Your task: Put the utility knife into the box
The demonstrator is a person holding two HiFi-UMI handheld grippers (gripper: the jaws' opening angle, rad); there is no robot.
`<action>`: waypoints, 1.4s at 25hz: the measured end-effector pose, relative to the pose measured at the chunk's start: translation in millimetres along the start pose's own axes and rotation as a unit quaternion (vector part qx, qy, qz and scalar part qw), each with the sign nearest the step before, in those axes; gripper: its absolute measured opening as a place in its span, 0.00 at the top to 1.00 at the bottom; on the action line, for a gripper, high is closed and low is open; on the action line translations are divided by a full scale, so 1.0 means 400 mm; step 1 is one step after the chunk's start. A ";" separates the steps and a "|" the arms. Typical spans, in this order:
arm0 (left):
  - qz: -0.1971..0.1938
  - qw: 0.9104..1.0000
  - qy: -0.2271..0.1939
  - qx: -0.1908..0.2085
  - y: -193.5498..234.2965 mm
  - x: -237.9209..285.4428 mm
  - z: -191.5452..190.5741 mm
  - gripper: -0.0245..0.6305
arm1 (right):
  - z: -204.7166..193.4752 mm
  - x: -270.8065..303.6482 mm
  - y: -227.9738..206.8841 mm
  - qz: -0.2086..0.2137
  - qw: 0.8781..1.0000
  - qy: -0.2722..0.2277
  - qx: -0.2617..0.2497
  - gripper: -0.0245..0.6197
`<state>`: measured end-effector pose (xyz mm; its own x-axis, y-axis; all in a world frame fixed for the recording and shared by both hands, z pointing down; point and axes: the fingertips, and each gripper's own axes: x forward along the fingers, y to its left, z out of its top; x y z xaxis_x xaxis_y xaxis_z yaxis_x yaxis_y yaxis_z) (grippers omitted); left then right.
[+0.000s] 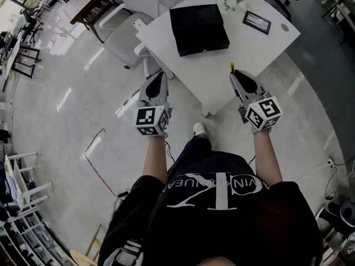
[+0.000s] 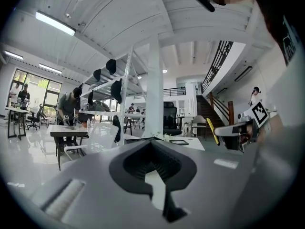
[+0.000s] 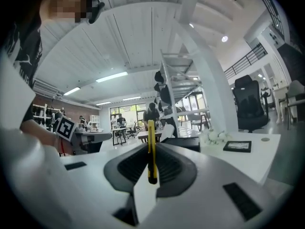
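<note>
A closed black box (image 1: 198, 29) lies on the white table (image 1: 260, 51), ahead of both grippers. My right gripper (image 1: 236, 75) hovers over the table's near edge, shut on a yellow utility knife (image 1: 232, 67) whose end sticks out past the jaws toward the box. In the right gripper view the knife (image 3: 151, 151) stands upright between the pads, with the box (image 3: 186, 143) behind it. My left gripper (image 1: 160, 75) hangs over the floor just left of the table, shut with nothing in it. From the left gripper view, the knife (image 2: 215, 131) and right gripper (image 2: 234, 130) show at the right.
A framed picture (image 1: 257, 22) and a small spray of white flowers (image 1: 233, 1) lie on the table's far right. A white chair (image 1: 125, 37) stands left of the table. Desks and shelving line the room's left side. Cables run on the floor at right.
</note>
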<state>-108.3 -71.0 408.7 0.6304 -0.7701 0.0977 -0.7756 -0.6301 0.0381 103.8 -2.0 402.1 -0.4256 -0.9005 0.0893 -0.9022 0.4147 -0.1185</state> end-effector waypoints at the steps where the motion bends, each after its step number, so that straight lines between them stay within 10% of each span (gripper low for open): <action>1: -0.001 1.000 0.000 -0.001 0.011 0.020 0.001 0.95 | 0.000 0.018 -0.009 0.000 1.000 0.002 0.001 0.87; 21: -0.020 1.000 0.015 -0.014 0.108 0.278 -0.037 0.95 | -0.014 0.250 -0.151 0.018 0.998 0.051 -0.014 0.87; 35: 0.038 0.999 0.036 -0.013 0.156 0.350 -0.055 0.95 | -0.050 0.448 -0.194 0.145 0.978 0.136 -0.067 0.87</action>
<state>-69.2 -216.0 446.6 0.5667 -0.8057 0.1725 -0.8221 -0.5668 0.0533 96.2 -193.0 446.9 -0.6507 -0.6828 0.3324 -0.7347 0.6766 -0.0484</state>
